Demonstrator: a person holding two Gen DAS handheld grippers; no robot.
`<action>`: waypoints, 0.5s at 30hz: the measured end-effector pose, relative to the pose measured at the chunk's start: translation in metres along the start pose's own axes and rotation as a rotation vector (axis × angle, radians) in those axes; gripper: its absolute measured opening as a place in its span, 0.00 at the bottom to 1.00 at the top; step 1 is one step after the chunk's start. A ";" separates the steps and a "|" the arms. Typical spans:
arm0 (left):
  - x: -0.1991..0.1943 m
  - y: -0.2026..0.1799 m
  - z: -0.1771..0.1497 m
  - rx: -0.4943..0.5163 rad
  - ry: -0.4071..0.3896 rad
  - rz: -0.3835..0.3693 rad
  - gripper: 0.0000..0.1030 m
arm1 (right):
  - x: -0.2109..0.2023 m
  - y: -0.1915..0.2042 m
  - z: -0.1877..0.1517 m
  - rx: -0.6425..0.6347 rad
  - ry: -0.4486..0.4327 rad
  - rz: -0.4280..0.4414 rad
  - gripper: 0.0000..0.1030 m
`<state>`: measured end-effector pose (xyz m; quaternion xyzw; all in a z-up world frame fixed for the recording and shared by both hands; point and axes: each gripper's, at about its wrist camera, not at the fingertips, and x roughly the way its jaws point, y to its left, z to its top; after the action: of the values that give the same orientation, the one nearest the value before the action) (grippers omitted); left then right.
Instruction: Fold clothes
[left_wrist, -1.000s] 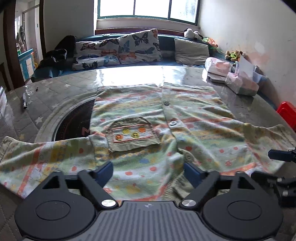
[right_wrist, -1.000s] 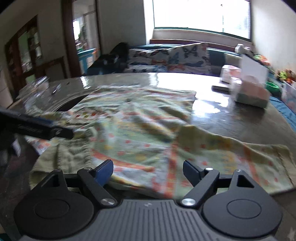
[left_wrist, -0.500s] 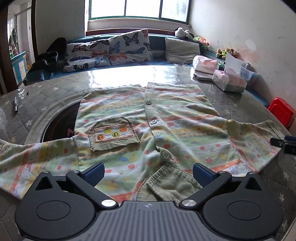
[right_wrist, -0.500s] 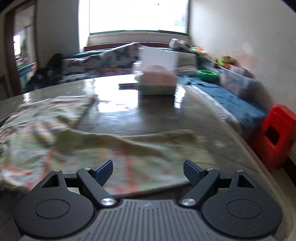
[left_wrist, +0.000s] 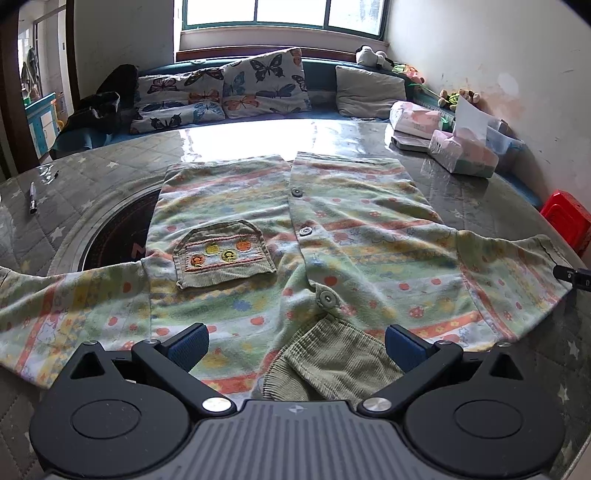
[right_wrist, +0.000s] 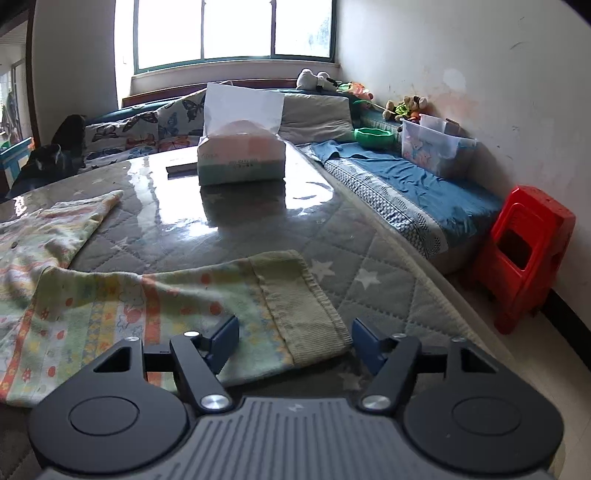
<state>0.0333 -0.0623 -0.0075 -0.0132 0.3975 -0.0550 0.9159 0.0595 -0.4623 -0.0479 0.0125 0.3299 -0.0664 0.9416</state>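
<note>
Left wrist view: cardigan (left_wrist: 295, 240) left sleeve cut off; collar partly hidden.

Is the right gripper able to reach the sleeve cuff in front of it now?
Probably yes. The right gripper is open, and the ribbed sleeve cuff lies flat on the table just ahead between its fingers, with nothing in the way.
</note>
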 end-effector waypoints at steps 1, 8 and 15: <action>0.000 0.000 0.000 -0.001 0.002 0.002 1.00 | 0.000 0.000 0.000 0.001 -0.002 0.000 0.67; 0.002 0.000 -0.001 -0.003 0.011 0.004 1.00 | 0.001 -0.003 0.003 0.019 -0.011 -0.012 0.66; 0.004 0.003 -0.001 -0.016 0.018 0.007 1.00 | 0.000 -0.001 0.004 0.037 -0.002 0.024 0.43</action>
<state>0.0358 -0.0600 -0.0114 -0.0184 0.4063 -0.0488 0.9123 0.0617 -0.4636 -0.0452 0.0335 0.3276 -0.0614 0.9422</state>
